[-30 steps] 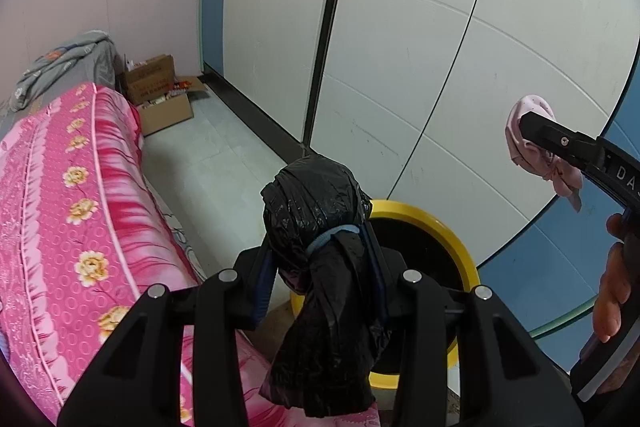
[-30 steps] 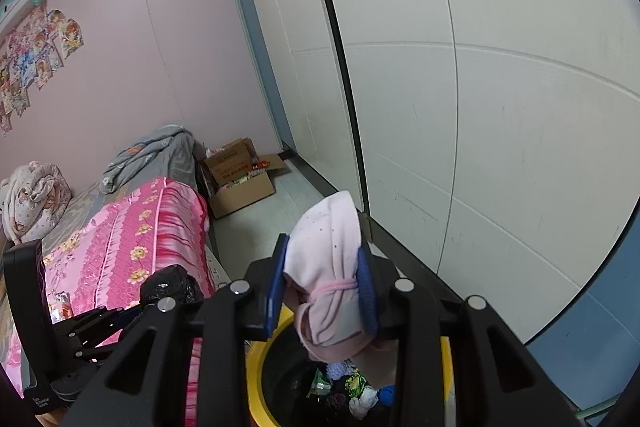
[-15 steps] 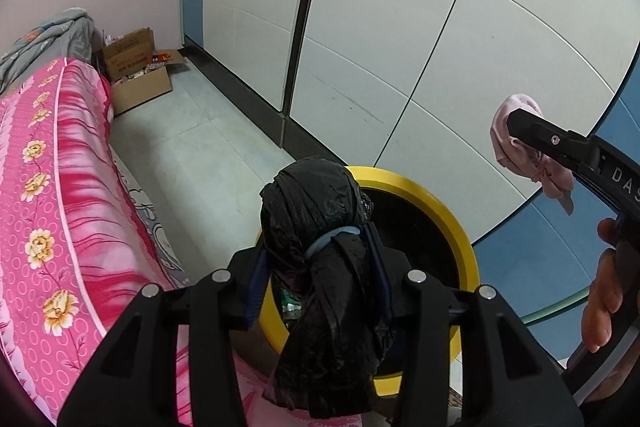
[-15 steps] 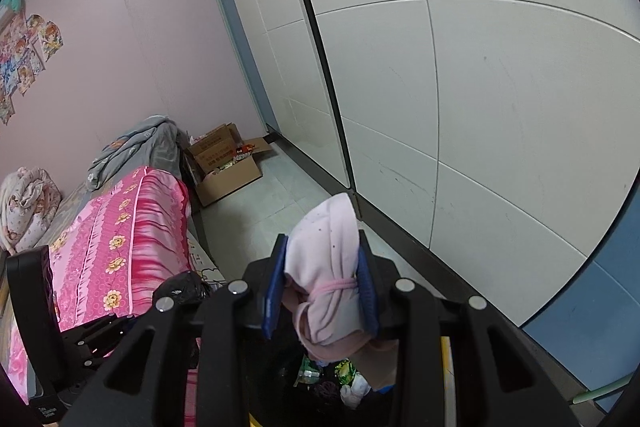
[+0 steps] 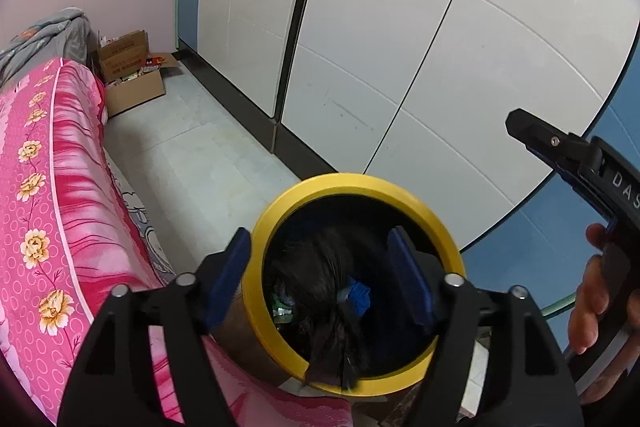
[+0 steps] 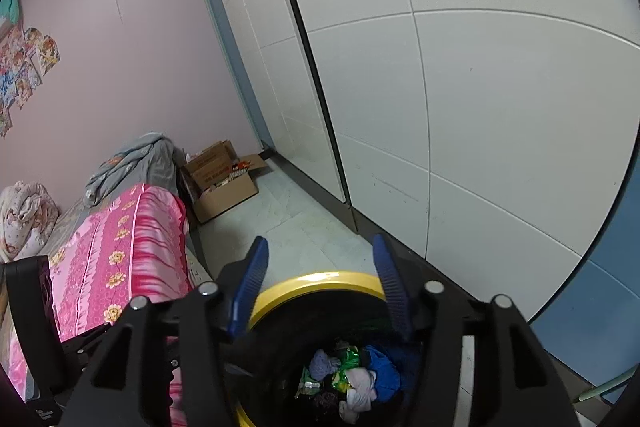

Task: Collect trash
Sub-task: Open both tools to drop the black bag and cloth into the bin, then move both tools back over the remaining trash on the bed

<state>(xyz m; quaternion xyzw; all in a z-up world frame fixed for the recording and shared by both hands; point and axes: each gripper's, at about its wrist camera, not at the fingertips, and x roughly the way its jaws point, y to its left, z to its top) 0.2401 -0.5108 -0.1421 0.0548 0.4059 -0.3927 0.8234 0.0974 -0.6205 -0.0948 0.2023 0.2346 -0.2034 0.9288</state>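
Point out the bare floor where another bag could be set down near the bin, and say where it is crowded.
Bare tiles run between the pink bedspread and the white wardrobe doors, from the yellow-rimmed bin back to the cardboard box. Crowded: the far corner by that box, and the bin itself, holding wrappers, knotted bundles and the blurred black bag.

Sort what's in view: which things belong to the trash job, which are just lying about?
Job:
yellow-rimmed bin
black trash bag dropping in
left gripper, right gripper, both open

Lying about:
cardboard box
pink bedspread
grey blanket
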